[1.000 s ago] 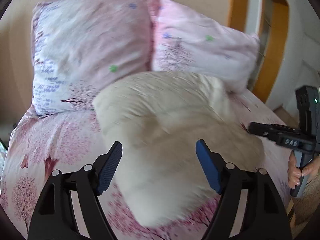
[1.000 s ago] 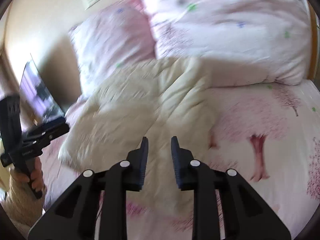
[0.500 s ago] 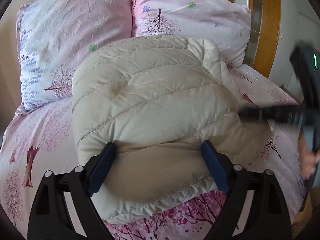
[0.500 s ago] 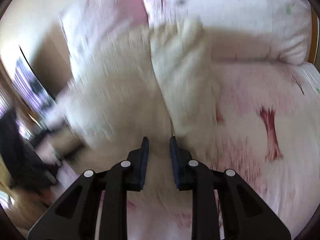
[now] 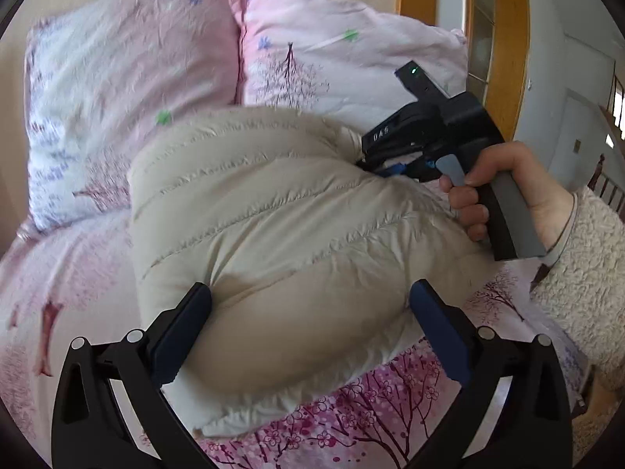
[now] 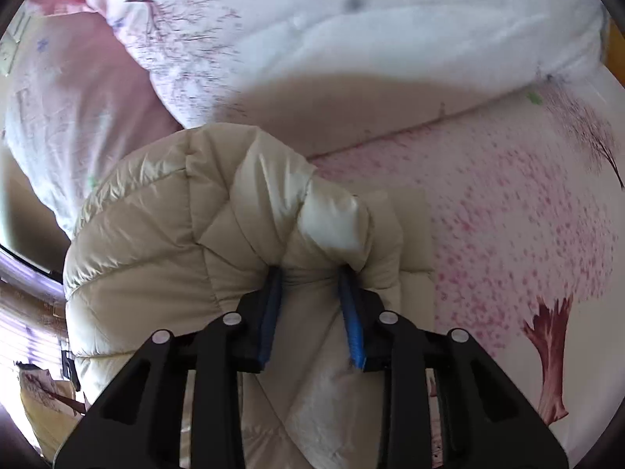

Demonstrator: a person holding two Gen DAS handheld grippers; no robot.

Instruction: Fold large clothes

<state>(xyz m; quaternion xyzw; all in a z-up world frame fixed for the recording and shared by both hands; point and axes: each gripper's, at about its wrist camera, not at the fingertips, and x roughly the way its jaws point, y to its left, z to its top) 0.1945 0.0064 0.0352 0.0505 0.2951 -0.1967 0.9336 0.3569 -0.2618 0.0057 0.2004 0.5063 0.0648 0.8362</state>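
A cream quilted puffer jacket [image 5: 281, 242] lies bunched on the pink blossom-print bed sheet [image 5: 351, 410]. My left gripper [image 5: 308, 305] is open wide, its blue fingers straddling the jacket's near bulge without pinching it. My right gripper [image 6: 312, 285] presses into the jacket [image 6: 175, 234] at its far right edge, and a fold of fabric sits between its narrowly spread blue pads [image 6: 353, 328]. In the left wrist view the right gripper [image 5: 390, 168] shows with the hand that holds it, its tips buried in the jacket.
Two pink printed pillows [image 5: 129, 78] [image 5: 336, 62] lean against the wall behind the jacket. A wooden door frame [image 5: 504, 54] stands at the right. The big pillow [image 6: 351, 31] fills the top of the right wrist view.
My right gripper has swung in from the bed's edge and pushed into the jacket's far right edge. My left gripper has come closer, so its fingers now straddle the near bulge.
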